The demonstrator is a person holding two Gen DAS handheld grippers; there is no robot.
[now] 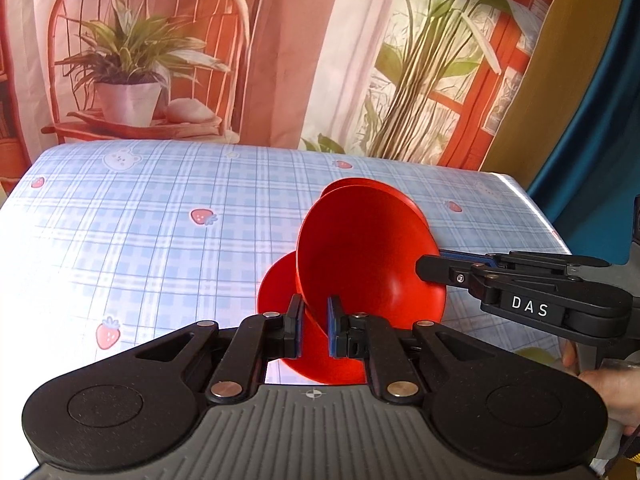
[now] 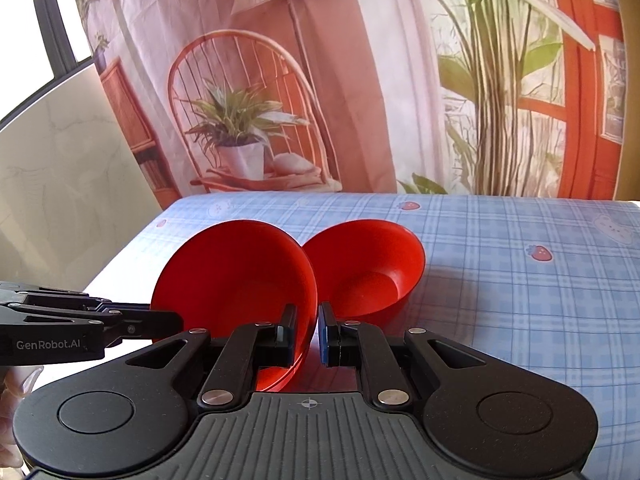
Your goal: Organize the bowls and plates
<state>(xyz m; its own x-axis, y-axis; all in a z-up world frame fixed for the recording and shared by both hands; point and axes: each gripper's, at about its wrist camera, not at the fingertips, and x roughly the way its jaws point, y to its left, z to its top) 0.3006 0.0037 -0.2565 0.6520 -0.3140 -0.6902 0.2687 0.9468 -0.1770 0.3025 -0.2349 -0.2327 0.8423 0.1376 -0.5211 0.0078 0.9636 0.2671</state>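
Note:
A red bowl (image 1: 360, 256) (image 2: 236, 272) is held tilted above the table, both grippers on its rim. My left gripper (image 1: 313, 330) is shut on its near rim; in the right wrist view it comes in from the left (image 2: 168, 322). My right gripper (image 2: 307, 334) is shut on the rim at the bowl's other side; in the left wrist view it reaches in from the right (image 1: 430, 268). A second red bowl (image 2: 372, 276) rests tilted on the table just behind and right of the first; its rim shows behind the held bowl (image 1: 360, 183).
The table wears a blue plaid cloth with strawberries (image 1: 160, 220) (image 2: 520, 280). A printed backdrop of a chair and plants (image 1: 280, 60) hangs right behind the table's far edge. The table's right edge (image 1: 536, 208) drops off by a blue curtain.

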